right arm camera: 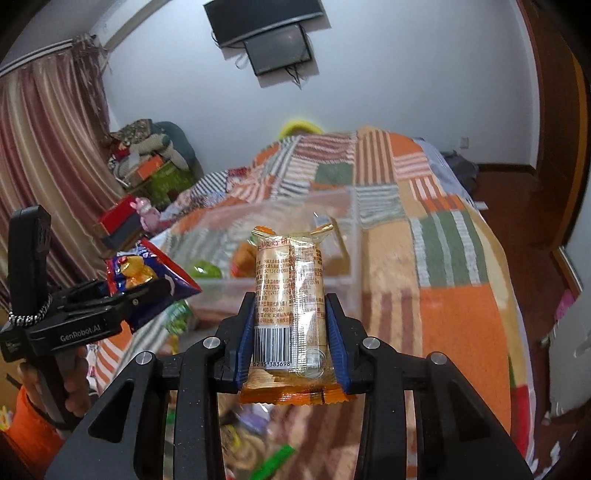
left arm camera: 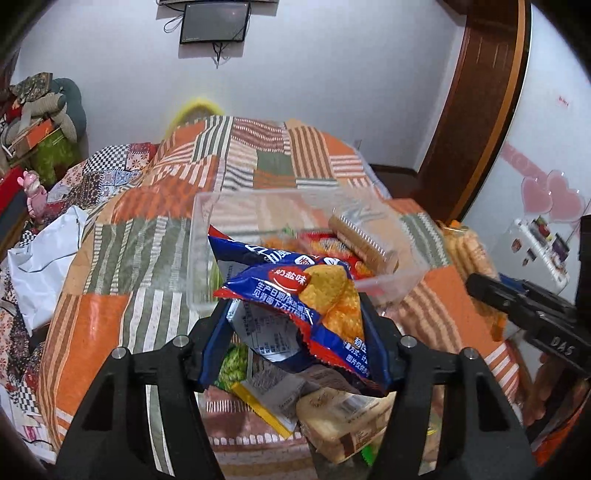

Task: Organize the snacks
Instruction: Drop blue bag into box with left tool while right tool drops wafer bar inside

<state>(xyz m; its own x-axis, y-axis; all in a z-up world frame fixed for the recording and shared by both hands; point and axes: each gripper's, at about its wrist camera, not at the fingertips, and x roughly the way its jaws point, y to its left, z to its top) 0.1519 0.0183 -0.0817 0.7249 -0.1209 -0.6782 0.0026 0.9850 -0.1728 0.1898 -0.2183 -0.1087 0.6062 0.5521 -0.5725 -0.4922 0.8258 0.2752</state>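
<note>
Left wrist view: the left gripper is clamped on a blue and red chip bag, its blue fingers pressing the bag from both sides. The bag hangs in the air just in front of the clear plastic box, which sits on the patchwork blanket. Inside the box lie a roll of round biscuits and other red packets. Below the held bag, nearer than the box, more snacks lie on the blanket, among them a pale biscuit pack and a yellow-edged packet. To the right of the box the right gripper shows from the side with an orange-toned pack between its fingers. A screen hangs on the wall far behind the box.

Right wrist view: the right gripper is closed on a clear-wrapped biscuit pack with orange ends, held upright, barcode low on its front. The pack is raised just in front of the box, which holds a green packet and something orange. To the left of the box the left gripper grips the chip bag. A striped curtain hangs far left of the box.
</note>
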